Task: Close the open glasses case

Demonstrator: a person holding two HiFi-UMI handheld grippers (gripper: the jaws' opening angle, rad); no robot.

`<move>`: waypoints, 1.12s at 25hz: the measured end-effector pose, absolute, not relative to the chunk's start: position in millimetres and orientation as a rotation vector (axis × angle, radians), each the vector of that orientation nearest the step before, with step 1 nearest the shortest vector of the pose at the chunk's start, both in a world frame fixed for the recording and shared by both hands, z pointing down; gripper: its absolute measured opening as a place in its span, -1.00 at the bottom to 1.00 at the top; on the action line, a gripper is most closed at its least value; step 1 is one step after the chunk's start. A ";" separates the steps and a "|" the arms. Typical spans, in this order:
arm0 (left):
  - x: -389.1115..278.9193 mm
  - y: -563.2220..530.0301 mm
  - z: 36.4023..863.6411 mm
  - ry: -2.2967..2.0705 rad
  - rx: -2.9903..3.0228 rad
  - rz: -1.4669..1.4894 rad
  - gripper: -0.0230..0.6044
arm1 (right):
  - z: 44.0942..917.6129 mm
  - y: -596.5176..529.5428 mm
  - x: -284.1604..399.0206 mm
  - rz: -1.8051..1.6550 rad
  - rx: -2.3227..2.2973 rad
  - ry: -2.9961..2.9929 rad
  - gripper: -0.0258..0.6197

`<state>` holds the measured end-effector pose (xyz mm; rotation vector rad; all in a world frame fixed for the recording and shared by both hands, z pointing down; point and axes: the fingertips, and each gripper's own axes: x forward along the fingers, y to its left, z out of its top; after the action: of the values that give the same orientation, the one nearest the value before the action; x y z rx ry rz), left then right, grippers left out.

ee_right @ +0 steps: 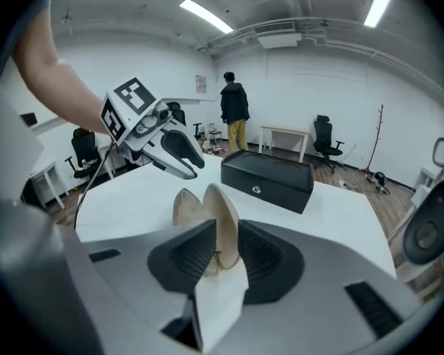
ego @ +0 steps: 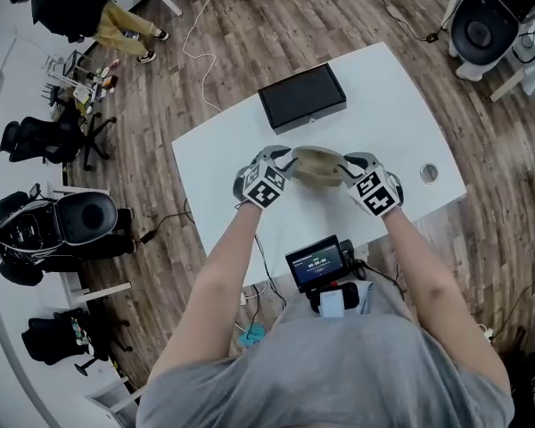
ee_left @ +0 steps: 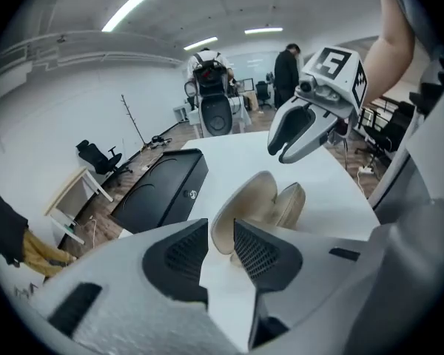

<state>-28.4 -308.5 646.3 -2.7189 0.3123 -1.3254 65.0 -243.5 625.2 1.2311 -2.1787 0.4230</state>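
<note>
A beige clamshell glasses case [ego: 319, 166] sits mid-table, its two shells spread in a V. My left gripper [ego: 287, 160] holds its left end and my right gripper [ego: 348, 163] its right end. In the left gripper view the near shell of the case [ee_left: 255, 209] runs into the narrow gap between the left gripper's [ee_left: 220, 246] jaws. The right gripper [ee_left: 300, 135] hangs beyond it. In the right gripper view one shell of the case [ee_right: 207, 213] stands upright, pinched between the right gripper's [ee_right: 220, 250] jaws. The left gripper [ee_right: 174, 150] faces it from behind.
A black box [ego: 301, 96] lies on the white table [ego: 401, 105] just beyond the case. A round grommet hole [ego: 429, 173] is near the right edge. A small screen device [ego: 315, 262] sits at the near edge. Chairs, equipment and a person [ego: 89, 12] stand around on the wooden floor.
</note>
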 end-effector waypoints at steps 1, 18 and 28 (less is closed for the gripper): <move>-26.2 -310.8 649.4 0.290 -2.684 -1.344 -0.63 | 626.0 -247.4 64.5 0.385 1.208 -2.159 -0.65; -14.5 -322.9 685.8 0.111 -2.484 -1.470 -0.64 | 664.0 -264.6 69.9 0.332 1.096 -1.985 -0.66; -13.6 -322.4 684.4 0.092 -2.449 -1.469 -0.78 | 664.7 -262.4 70.6 0.302 1.049 -1.965 -0.76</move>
<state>-13.6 -322.4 684.4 -2.4492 0.0923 -1.4686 70.6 -262.4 664.7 1.0492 -1.9653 0.3022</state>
